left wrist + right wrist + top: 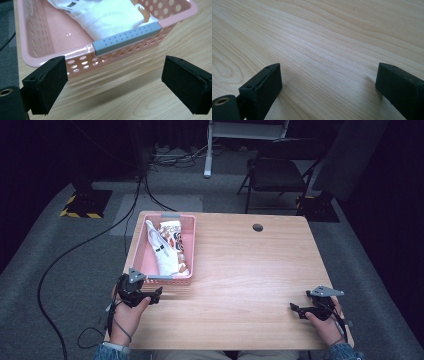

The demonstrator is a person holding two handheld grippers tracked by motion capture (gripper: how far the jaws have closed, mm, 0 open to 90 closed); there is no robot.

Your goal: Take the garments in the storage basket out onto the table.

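From the high view, the left gripper (156,296) rested at the near left part of the wooden table (250,270), its jaws parted and empty, just in front of the near end of the pink perforated basket (186,251). The basket stood at the table's left side, running away from the person, and held a white packet (165,255) with orange and dark printing; the print was too small to read. The right gripper (295,308) lay near the right front corner, well apart from the basket, held in the person's right hand (325,322), its jaws pointing left over bare wood.

In the left gripper view, the left gripper (113,85) had its two black padded jaws spread wide, with nothing between them but the table. The basket's near wall stood just beyond the jaw tips, not touched by either. A grey dotted handle strip (127,37) capped that rim. Inside, the white packet (110,15) lay against the near end; a small dark label near its top was blurred beyond reading.

In the right gripper view, the right gripper (328,82) was likewise wide open, its jaws holding nothing, above bare wood grain
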